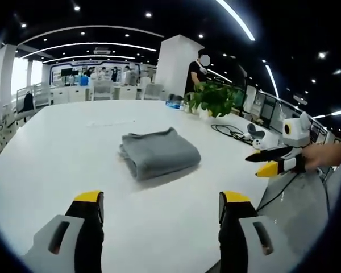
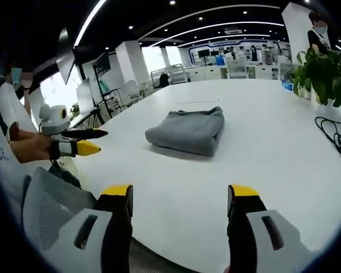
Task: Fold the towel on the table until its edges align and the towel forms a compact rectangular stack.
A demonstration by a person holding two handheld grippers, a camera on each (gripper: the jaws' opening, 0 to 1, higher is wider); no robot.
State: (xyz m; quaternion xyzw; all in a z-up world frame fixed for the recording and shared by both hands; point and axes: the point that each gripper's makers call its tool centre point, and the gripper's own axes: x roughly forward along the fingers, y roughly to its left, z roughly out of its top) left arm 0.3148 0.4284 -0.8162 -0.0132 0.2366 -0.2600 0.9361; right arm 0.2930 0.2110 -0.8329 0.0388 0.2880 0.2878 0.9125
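Left gripper view – folded grey towel (image 1: 159,152) mid-table (image 1: 57,148), bare white surface around, both grippers' fingers spread, empty

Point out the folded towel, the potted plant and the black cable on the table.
towel (image 1: 159,153): left gripper view, top face of the folded grey stack.
potted plant (image 1: 213,98): left gripper view, middle of the green leaves.
black cable (image 2: 334,136): right gripper view, looped stretch lying on the table.

No text, label, brand or number can be read in either view. The far wall (image 1: 79,71) carries bluish screens or signs, but they are too small and blurred to make out any words.
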